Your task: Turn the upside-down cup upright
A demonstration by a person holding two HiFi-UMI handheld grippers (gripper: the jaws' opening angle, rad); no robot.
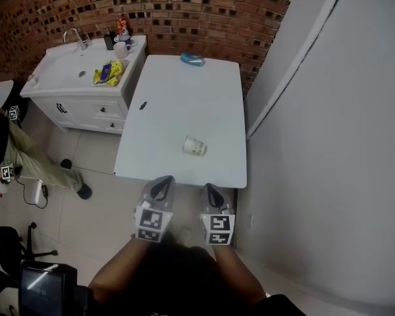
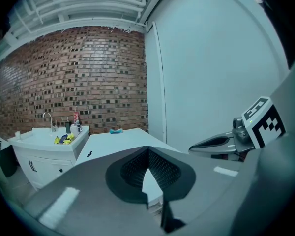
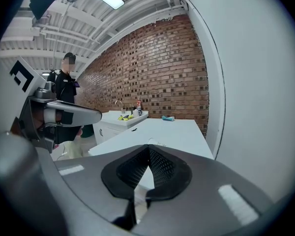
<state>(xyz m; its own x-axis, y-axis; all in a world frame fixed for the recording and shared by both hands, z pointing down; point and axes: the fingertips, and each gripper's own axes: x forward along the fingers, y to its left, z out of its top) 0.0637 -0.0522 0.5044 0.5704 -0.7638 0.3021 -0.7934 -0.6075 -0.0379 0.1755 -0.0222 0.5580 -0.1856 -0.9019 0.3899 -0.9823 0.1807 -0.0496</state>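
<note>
A white paper cup (image 1: pixel 194 145) with a printed pattern sits on the near right part of the white table (image 1: pixel 178 97); it looks tipped rather than standing square. Both grippers hover just off the table's near edge, short of the cup. My left gripper (image 1: pixel 162 180) is shut with nothing between its jaws, and its pads meet in the left gripper view (image 2: pixel 147 149). My right gripper (image 1: pixel 210 187) is shut and empty too, its jaws together in the right gripper view (image 3: pixel 148 147). In the gripper views the cup is mostly hidden behind the jaws.
A blue object (image 1: pixel 192 59) lies at the table's far edge and a small black item (image 1: pixel 143 106) near its left edge. A white sink cabinet (image 1: pixel 85 78) stands left of the table. A seated person (image 1: pixel 26 157) is further left. A grey wall (image 1: pixel 329 143) runs along the right.
</note>
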